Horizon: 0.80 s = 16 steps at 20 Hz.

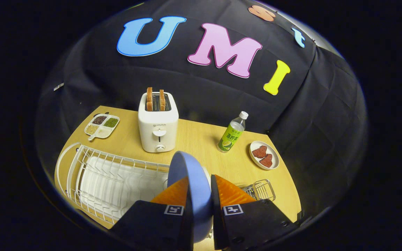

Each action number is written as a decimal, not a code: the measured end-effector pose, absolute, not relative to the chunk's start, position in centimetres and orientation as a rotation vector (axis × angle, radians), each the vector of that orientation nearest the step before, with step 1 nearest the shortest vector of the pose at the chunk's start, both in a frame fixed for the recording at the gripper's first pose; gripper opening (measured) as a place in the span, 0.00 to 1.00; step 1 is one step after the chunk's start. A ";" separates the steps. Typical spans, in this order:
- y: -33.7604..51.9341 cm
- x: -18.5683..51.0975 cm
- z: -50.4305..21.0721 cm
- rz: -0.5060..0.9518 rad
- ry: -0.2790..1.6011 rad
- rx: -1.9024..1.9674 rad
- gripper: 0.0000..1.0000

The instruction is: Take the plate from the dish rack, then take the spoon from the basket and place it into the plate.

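Note:
A blue plate (191, 181) stands on edge between my two fingers, and my gripper (199, 188) is shut on it. It is held above the right end of the white wire dish rack (106, 177). Just right of my fingers sits a small wire basket (261, 190); whatever lies in it is hidden by my fingers. The plate's lower rim runs down between the two finger bases.
On the wooden table (201, 139) stand a white toaster (158, 125) with two toast slices, a green-labelled bottle (232, 134), a small dish with red pieces (263, 155) and a divided tray of grains (102, 125). Black cloth walls close in behind and on the right.

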State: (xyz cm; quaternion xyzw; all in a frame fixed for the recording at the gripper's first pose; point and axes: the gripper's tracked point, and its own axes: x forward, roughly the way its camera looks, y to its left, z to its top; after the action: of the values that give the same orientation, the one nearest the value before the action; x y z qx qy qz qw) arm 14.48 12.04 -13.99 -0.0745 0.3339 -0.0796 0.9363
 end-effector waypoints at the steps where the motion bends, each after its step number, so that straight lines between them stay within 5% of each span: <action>1: 11.8 14.3 -14.1 -0.166 0.683 -0.150 0.26; 10: 6.3 14.1 -13.3 -0.223 0.695 0.008 0.23; 16: 5.1 10.9 -12.6 -0.057 0.702 0.251 0.23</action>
State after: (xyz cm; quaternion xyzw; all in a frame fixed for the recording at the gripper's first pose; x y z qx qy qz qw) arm 10.86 5.14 -12.59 0.1228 0.3430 -0.0278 0.9309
